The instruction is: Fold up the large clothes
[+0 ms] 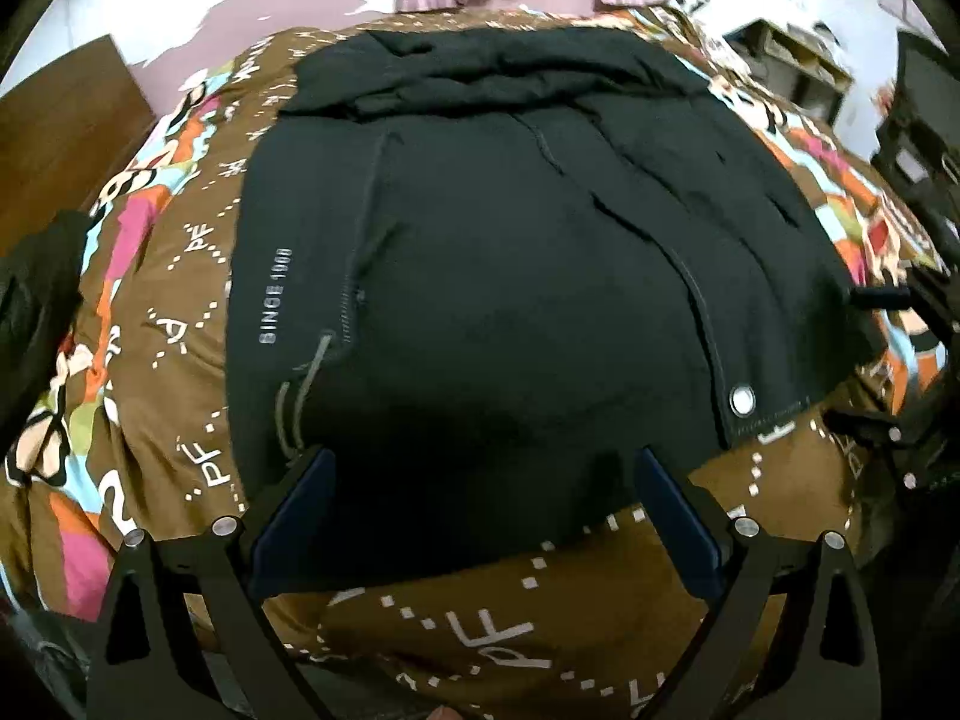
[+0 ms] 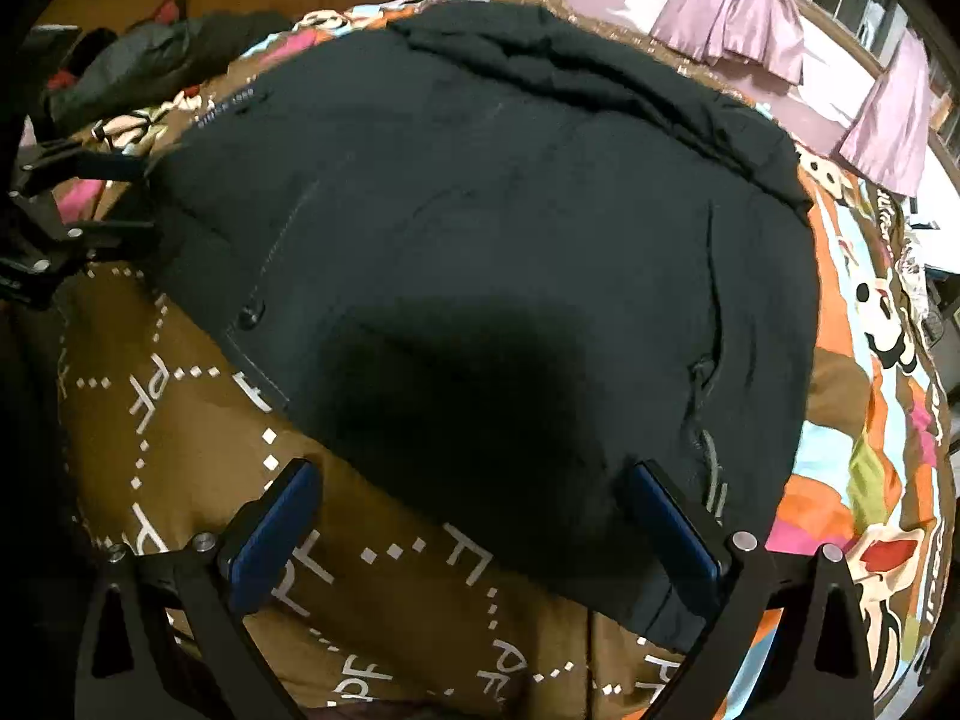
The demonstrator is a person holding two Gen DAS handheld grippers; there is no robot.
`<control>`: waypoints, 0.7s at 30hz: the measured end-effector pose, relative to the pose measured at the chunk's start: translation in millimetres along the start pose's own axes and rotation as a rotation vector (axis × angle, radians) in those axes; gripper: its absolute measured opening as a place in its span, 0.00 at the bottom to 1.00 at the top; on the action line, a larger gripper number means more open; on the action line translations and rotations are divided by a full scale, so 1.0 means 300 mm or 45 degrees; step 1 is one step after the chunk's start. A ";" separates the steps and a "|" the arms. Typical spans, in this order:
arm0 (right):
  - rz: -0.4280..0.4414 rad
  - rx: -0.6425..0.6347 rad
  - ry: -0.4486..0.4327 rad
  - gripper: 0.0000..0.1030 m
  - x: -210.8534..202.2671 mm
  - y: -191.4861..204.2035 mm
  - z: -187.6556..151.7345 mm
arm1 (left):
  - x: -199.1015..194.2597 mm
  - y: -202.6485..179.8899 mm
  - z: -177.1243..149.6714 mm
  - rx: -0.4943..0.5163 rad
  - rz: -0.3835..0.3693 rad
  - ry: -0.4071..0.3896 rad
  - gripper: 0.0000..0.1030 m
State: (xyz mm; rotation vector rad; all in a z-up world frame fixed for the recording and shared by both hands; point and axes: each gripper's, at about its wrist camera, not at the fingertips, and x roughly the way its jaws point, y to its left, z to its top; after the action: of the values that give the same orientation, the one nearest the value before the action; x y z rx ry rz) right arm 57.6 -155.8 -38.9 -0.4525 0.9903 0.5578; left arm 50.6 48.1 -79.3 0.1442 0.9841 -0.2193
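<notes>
A large black jacket (image 1: 480,276) lies spread flat on a brown patterned bedspread (image 1: 456,618); it shows in the right wrist view too (image 2: 480,252). It has a silver snap (image 1: 742,400), a grey drawcord and "SINCE 1988" print. My left gripper (image 1: 480,516) is open, its blue pads either side of the jacket's near hem, holding nothing. My right gripper (image 2: 474,531) is open over the jacket's near corner, empty. Each gripper shows at the edge of the other's view: the right one (image 1: 900,324) and the left one (image 2: 66,204).
The bedspread (image 2: 198,420) covers a bed. Another dark garment (image 2: 150,60) lies heaped at the bed's far left. Purple curtains (image 2: 780,18) hang behind. A wooden headboard (image 1: 60,138) is at left; shelves (image 1: 792,60) and dark furniture stand at right.
</notes>
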 end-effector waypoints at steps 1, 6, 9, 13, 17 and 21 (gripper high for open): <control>0.004 0.014 0.002 1.00 0.005 -0.006 0.000 | 0.014 -0.005 -0.003 0.017 0.002 0.014 0.94; -0.020 0.091 0.029 1.00 0.061 -0.023 0.007 | 0.088 -0.026 -0.020 0.087 0.010 0.120 0.94; -0.062 0.099 0.019 1.00 0.084 -0.021 0.025 | 0.099 -0.026 -0.025 0.096 0.014 0.129 0.94; -0.110 0.091 -0.003 1.00 0.081 -0.026 0.077 | 0.092 -0.021 -0.028 0.088 0.002 0.119 0.94; -0.130 0.057 -0.027 1.00 0.054 -0.044 0.150 | 0.084 -0.020 -0.026 0.076 -0.002 0.111 0.94; -0.035 0.082 -0.070 1.00 -0.010 -0.109 0.238 | 0.052 -0.026 -0.017 0.050 -0.005 0.062 0.94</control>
State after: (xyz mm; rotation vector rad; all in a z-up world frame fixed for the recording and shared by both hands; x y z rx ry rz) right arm 123.3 -139.5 1.2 -0.3912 0.9449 0.5096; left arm 52.9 39.9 -95.3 0.1844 1.0290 -0.2399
